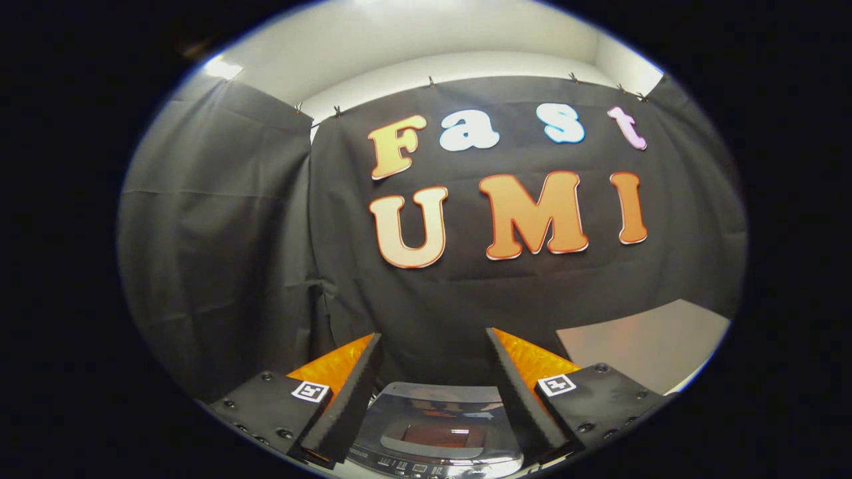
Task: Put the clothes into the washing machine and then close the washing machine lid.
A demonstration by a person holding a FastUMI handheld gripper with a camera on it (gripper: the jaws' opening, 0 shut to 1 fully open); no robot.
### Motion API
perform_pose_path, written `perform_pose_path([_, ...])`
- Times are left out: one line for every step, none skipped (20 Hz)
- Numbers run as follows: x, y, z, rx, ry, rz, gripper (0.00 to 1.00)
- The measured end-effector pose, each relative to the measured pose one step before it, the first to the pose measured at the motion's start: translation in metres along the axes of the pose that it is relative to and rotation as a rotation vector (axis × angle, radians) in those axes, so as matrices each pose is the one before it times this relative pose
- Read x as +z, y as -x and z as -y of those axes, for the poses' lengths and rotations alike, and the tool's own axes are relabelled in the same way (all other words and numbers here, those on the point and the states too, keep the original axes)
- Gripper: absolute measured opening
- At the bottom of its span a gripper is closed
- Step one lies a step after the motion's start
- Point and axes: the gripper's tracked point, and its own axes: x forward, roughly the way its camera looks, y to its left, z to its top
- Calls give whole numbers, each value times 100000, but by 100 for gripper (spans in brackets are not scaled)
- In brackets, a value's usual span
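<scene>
Gripper view: washing machine [432,432] sits low between the two fingers and just below them, seen from above; its glossy lid, with a tinted window, appears to lie flat and closed, though reflections make that hard to confirm. A control strip with small buttons runs along its near edge. No clothes are visible, and nothing is held. Gripper [434,346] stands wide, fingers well apart with empty space between them, pointing level at the black cloth wall [219,233] beyond instead of down at the machine. A pale bench surface [639,346] lies off to the right past the right finger. Judgement: the task is either just starting or the lid has been shut; from this frame alone I cannot tell which. If starting, the step in hand is locating the clothes, so tilt the gripper downward to bring the bench and machine top properly into sight before committing. Keep the fingers wide on approach, pinch a bunched fold of fabric, not a loose edge, and check the lid is raised before carrying anything over.
</scene>
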Motion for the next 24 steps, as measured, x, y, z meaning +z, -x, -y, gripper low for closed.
perform_pose_path([1483,1808,306,-777,558,1244,98])
perform_pose_path([978,1965,557,-207,1025,865,98])
perform_pose_path([872,1663,909,-751,1300,457,98])
perform_pose_path([692,1620,1219,-1261,1068,166,98])
perform_pose_path([708,1498,1218,-797,1003,-18,98])
perform_pose_path([522,1495,1363,-1489,700,141,98])
perform_pose_path([484,1381,1581,-1758,267,366,98])
perform_pose_path([275,1321,1578,-1990,198,20,98])
perform_pose_path([203,1144,1716,-2286,299,3,98])
perform_pose_path([220,995,1809,-2252,492,191,98])
perform_pose_path([119,999,1805,-1970,193,-35,98])
perform_pose_path([126,974,1683,-1301,4,-3,98])
perform_pose_path([70,874,1770,-1331,27,-216,98])
perform_pose_path([-34,946,1813,-1359,-19,-546,98])
perform_pose_path([-21,869,1826,-961,102,-510,98])
perform_pose_path([77,824,1815,-998,133,-121,98])
perform_pose_path([122,761,1796,-1073,512,-105,98])
perform_pose_path([124,839,1773,-1552,1054,-170,98])
perform_pose_path([68,802,1909,-1999,1462,60,98])
perform_pose_path([-38,796,1674,-1964,1119,228,98])
perform_pose_path([-28,482,1529,-1589,441,304,98])
perform_pose_path([-147,358,1112,-1023,-200,2,98])
perform_pose_path([-191,554,1001,-652,-661,77,98])
perform_pose_path([-185,519,836,-938,-729,-220,98])
